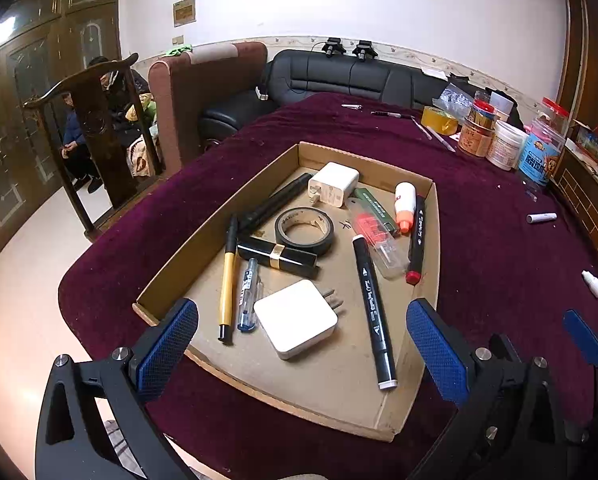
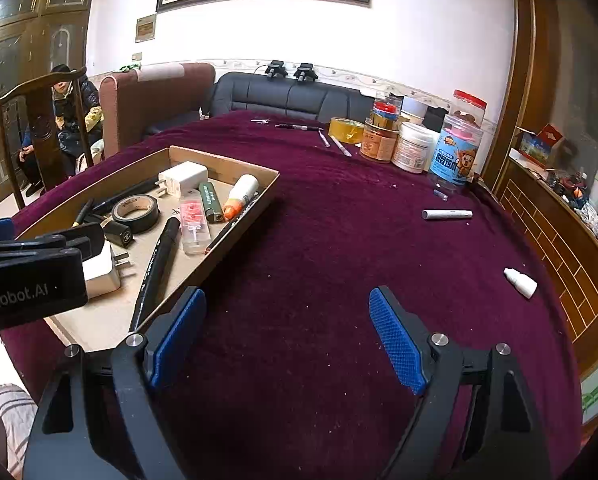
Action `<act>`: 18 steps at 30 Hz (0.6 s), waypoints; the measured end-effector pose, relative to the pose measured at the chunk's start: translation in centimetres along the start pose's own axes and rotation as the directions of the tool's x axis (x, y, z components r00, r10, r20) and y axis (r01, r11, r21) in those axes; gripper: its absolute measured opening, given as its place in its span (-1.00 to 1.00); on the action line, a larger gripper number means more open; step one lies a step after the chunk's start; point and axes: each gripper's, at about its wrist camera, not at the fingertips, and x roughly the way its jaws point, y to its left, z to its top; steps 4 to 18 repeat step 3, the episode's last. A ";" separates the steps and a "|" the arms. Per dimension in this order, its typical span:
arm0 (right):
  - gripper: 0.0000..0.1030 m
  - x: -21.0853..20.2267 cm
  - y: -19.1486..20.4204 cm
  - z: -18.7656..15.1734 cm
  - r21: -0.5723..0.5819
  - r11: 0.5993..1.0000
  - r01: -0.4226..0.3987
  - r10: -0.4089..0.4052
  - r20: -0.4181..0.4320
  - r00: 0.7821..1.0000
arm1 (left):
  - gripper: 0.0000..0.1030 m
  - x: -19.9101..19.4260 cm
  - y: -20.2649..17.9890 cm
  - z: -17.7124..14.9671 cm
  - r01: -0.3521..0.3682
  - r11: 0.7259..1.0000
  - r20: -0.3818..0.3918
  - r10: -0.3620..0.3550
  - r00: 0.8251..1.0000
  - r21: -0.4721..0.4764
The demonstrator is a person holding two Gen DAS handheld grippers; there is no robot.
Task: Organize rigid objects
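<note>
A shallow cardboard tray (image 1: 429,292) (image 2: 215,246) sits on the purple tablecloth. It holds two white chargers (image 1: 295,318) (image 1: 334,184), a black tape roll (image 1: 304,230), black markers (image 1: 373,308), pens, a black lipstick and a small glue bottle (image 1: 405,206). My left gripper (image 1: 302,344) is open and empty over the tray's near edge. My right gripper (image 2: 287,338) is open and empty over bare cloth to the right of the tray. A white tube (image 2: 446,214) and a small white dropper bottle (image 2: 520,282) lie loose on the cloth at the right.
Several jars and tubs (image 2: 413,152), a yellow tape roll (image 2: 346,130) and pens (image 2: 297,127) stand at the far right of the table. A black sofa (image 1: 339,76), a brown armchair and a wooden chair are beyond it. A wooden cabinet (image 2: 559,236) borders the right side.
</note>
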 end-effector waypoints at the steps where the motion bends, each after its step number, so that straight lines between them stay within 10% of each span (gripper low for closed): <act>1: 0.64 0.0 -0.1 0.0 -0.002 1.000 -0.001 0.001 -0.001 1.000 | 0.98 -0.1 -0.1 0.1 -0.009 1.000 0.005 0.009 1.000 -0.005; 18: 0.64 0.2 -0.5 0.1 -0.003 1.000 0.001 -0.001 -0.004 1.000 | 0.98 -0.1 -0.2 0.2 -0.019 1.000 0.011 0.019 1.000 -0.005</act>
